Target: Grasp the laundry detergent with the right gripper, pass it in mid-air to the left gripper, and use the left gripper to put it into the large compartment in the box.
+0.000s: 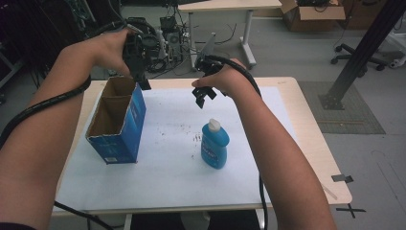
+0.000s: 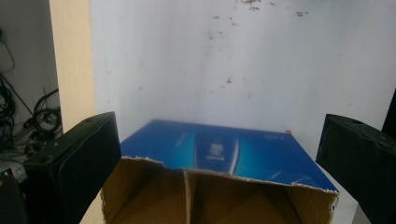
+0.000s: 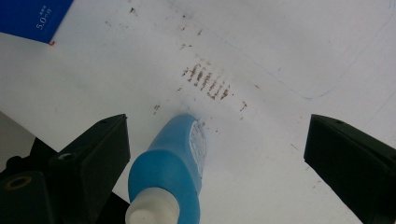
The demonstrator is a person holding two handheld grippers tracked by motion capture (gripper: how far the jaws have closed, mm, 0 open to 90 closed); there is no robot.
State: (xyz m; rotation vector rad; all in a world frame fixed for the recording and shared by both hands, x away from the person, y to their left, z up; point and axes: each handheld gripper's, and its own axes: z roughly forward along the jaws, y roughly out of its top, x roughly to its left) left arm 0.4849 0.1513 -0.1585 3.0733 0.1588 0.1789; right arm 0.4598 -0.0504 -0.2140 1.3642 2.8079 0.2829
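We are holding a black two-jaw gripper in each hand above a light wooden table (image 1: 311,139) covered by a white, speckled sheet (image 1: 167,163). Our left gripper (image 1: 140,76) is hovering over the far end of a blue cardboard box with a torn-open top (image 1: 125,125), which is standing on the sheet at about nine o'clock from the table's middle. In the left gripper view the jaws of this left gripper (image 2: 219,154) are standing wide apart with nothing pressed between them, and the box (image 2: 219,151) is lying below them, its brown inside split by a cardboard divider (image 2: 187,196) into two compartments. Our right gripper (image 1: 205,96) is hanging near twelve o'clock from a blue plastic bottle with a white cap (image 1: 214,143), which is standing upright close to the table's centre, well apart from the box and at about three o'clock from it. In the right gripper view the right gripper (image 3: 217,154) is showing its jaws spread wide, and the bottle (image 3: 170,172) is sitting between them but nearer the left-hand jaw, with the pads not touching it. A patch of brown marks (image 3: 208,81) is lying on the sheet just beyond the bottle, and a corner of the box (image 3: 32,18) is showing at eleven o'clock in that view.
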